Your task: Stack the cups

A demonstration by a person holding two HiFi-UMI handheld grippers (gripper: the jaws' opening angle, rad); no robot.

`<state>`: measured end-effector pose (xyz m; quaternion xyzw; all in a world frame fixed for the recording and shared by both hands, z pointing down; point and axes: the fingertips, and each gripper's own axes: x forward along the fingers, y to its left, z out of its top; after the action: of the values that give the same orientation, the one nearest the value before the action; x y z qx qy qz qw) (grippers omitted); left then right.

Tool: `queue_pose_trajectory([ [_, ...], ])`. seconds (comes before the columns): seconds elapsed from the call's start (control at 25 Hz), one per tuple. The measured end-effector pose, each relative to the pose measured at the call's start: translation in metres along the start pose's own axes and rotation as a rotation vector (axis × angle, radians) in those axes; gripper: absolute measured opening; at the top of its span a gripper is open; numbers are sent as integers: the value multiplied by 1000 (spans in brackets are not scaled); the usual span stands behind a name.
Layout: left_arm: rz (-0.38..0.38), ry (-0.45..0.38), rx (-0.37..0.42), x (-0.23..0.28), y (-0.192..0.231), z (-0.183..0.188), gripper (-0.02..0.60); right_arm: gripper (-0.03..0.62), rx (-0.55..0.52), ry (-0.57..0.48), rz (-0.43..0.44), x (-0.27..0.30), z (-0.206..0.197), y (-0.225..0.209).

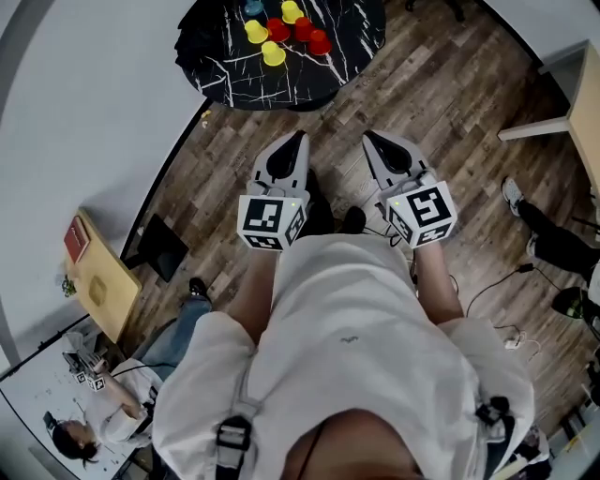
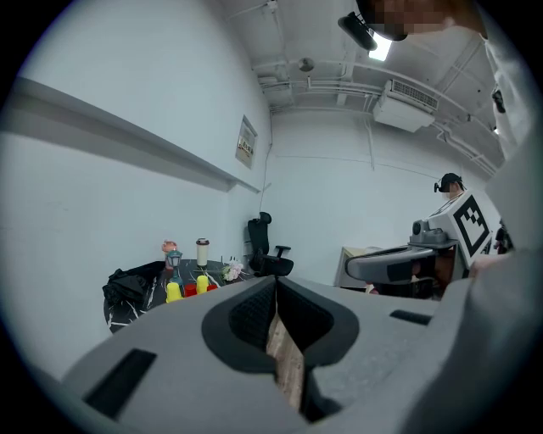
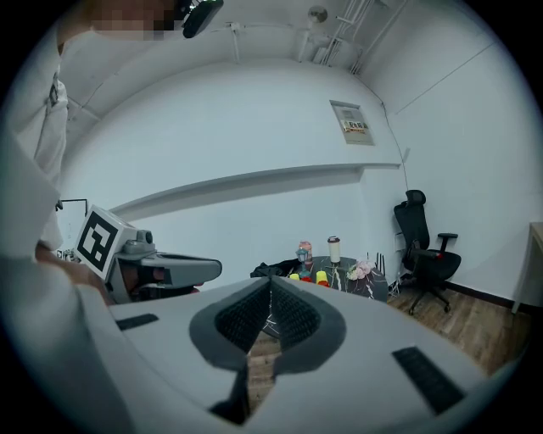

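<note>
The person in a white shirt (image 1: 356,347) is standing on the wooden floor (image 1: 450,103) and holding both tools out ahead, side by side and apart from each other. The left tool (image 1: 298,139) is pointing toward 12 o'clock in the head view, with its marker cube (image 1: 272,218) sitting closest to the body. Its own view is showing the jaws clenched tip to tip and gripping nothing. The right tool (image 1: 370,139) is pointing toward 11 o'clock, its marker cube (image 1: 424,214) likewise nearest the body. Its jaws are also pressing together and carrying nothing. Each tool is showing in the other's view as a grey shape off to the side. Beyond the tips, past a stretch of bare boards, the round black marbled counter (image 1: 309,82) is lying at 12 o'clock, well apart from both tools. The cups are sitting on it in a tight cluster toward its far side: three yellow cups (image 1: 273,54), three red cups (image 1: 319,42) between and beside them, and a blue cup (image 1: 253,7) at the cluster's 11 o'clock edge, cut by the frame. From above, each one is reading as a separate cup. In the right gripper view, a black office chair (image 3: 424,254) is standing at 3 o'clock of the counter, against the far wall.
</note>
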<state>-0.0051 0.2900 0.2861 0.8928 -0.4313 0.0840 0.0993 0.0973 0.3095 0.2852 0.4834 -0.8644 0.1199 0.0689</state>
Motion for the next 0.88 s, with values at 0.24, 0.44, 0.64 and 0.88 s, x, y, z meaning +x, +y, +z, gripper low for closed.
queue_pose_trajectory([
  [0.24, -30, -13, 8, 17, 34, 12, 6, 29, -27, 16, -20, 38, 16, -3],
  [0.44, -50, -11, 18, 28, 70, 18, 36, 53, -57, 29, -16, 76, 29, 0],
  [0.64, -67, -9, 28, 36, 104, 25, 76, 96, -72, 38, -22, 111, 41, 4],
  [0.88, -120, 2, 43, 45, 136, 28, 114, 124, -72, 54, -32, 152, 47, 11],
])
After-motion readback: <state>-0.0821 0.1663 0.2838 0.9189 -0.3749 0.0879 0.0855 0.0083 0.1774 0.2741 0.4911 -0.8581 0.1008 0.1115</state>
